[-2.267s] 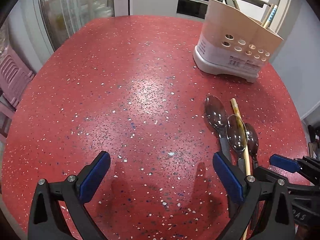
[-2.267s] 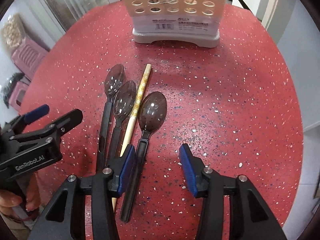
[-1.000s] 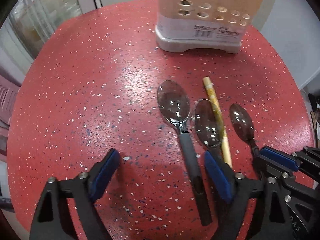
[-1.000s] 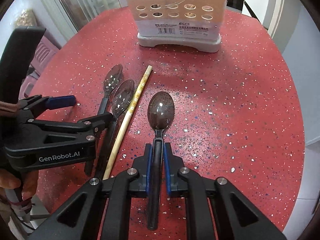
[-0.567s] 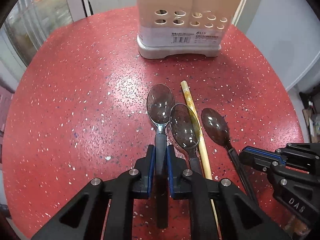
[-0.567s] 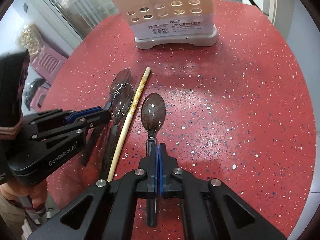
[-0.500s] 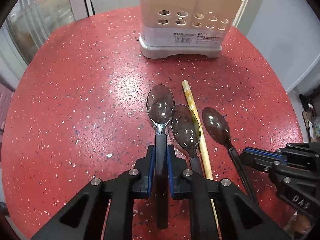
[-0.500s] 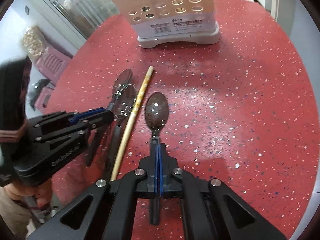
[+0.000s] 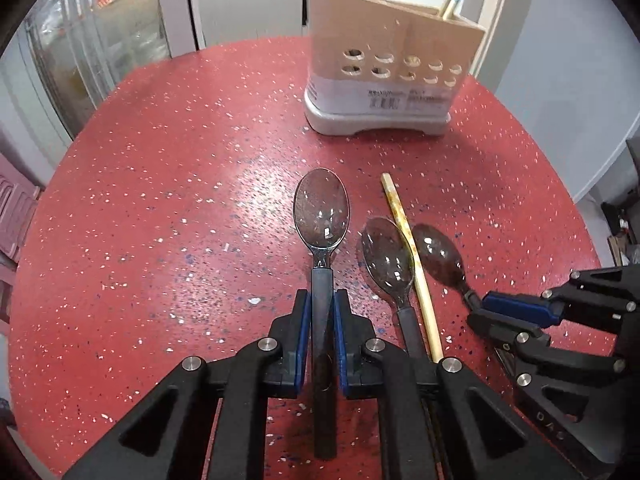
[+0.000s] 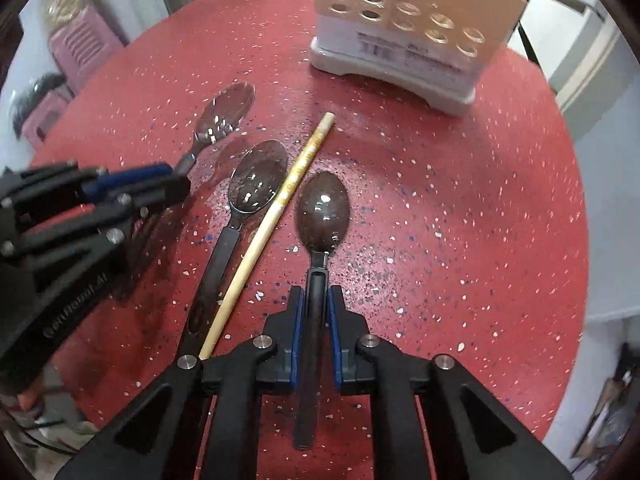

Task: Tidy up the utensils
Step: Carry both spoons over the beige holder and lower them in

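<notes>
My left gripper (image 9: 322,308) is shut on the dark handle of a clear spoon (image 9: 322,216), held a little above the red table. My right gripper (image 10: 316,304) is shut on the handle of another clear spoon (image 10: 322,212), also raised. A third spoon (image 9: 386,252) and a wooden chopstick (image 9: 408,256) lie on the table between them; they also show in the right wrist view, the spoon (image 10: 256,188) and the chopstick (image 10: 280,200). The beige utensil holder (image 9: 392,64) stands at the far side and holds several utensils.
The red speckled round table (image 9: 160,200) drops off at its edges. A glass-door cabinet (image 9: 80,40) is at the left, pink plastic items (image 10: 80,52) beyond the table's left edge, a white wall (image 9: 560,60) at the right.
Both grippers closed on their spoon handles and have lifted the spoons a little off the table. The third spoon and the chopstick stayed put.
</notes>
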`<state>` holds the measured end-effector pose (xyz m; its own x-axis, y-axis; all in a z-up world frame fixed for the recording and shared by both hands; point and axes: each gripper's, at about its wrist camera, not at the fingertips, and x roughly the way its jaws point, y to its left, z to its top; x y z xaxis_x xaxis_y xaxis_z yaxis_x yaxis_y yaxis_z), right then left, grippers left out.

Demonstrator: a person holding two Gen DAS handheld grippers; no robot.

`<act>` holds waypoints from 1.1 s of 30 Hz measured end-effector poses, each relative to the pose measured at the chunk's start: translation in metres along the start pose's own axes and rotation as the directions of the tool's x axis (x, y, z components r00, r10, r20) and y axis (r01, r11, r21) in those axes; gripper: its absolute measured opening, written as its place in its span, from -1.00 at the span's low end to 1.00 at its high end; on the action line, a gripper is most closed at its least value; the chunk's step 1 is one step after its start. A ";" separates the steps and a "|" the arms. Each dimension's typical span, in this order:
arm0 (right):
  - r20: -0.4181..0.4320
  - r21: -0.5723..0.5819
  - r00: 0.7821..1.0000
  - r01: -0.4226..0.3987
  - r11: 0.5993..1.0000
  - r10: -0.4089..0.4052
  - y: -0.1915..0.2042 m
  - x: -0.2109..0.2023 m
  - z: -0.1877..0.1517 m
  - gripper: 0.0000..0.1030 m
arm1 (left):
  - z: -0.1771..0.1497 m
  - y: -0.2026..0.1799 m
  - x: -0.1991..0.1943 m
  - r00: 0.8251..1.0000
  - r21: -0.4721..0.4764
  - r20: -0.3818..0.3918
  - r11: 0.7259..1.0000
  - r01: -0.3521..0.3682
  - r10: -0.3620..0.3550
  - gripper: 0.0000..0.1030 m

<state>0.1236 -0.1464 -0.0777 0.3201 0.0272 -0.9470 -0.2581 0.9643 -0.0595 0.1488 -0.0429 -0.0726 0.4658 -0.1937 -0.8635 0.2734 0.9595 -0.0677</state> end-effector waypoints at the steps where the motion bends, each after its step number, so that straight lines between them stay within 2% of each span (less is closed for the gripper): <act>1: 0.005 0.009 1.000 -0.025 1.000 0.025 -0.002 -0.001 0.000 -0.77 | 0.000 0.002 -0.003 1.000 -0.011 0.010 1.000 0.003 -0.003 -0.28; 5: 0.055 0.105 0.988 -0.150 0.983 0.145 -0.021 -0.007 -0.006 -0.77 | 0.002 0.013 -0.016 0.998 -0.047 0.059 0.999 0.013 -0.010 -0.28; 8: 0.108 0.138 0.974 -0.214 0.967 0.200 -0.035 -0.019 -0.012 -0.77 | 0.005 0.019 -0.023 0.996 -0.058 0.086 0.998 0.013 -0.008 -0.28; 15: 0.281 0.173 0.915 -0.346 0.922 0.290 -0.068 -0.066 -0.009 -0.77 | 0.022 0.026 -0.043 0.988 -0.103 0.154 0.994 0.026 -0.010 -0.28; 22: 0.446 0.176 0.851 -0.389 0.904 0.279 -0.092 -0.110 0.021 -0.77 | 0.057 0.030 -0.075 0.964 -0.143 0.264 0.987 0.067 -0.027 -0.28; 28: 0.515 0.174 0.820 -0.386 0.906 0.251 -0.111 -0.125 0.055 -0.77 | 0.101 0.028 -0.085 0.943 -0.138 0.330 0.986 0.092 -0.041 -0.28; 33: 0.573 0.179 0.787 -0.392 0.902 0.228 -0.126 -0.135 0.086 -0.77 | 0.146 0.022 -0.086 0.918 -0.131 0.392 0.985 0.111 -0.051 -0.28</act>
<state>0.1912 -0.2491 0.0851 0.7154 0.3925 -0.5781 -0.1950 0.9066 0.3742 0.2380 -0.0347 0.0727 0.7439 -0.3072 -0.5934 0.2109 0.9506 -0.2278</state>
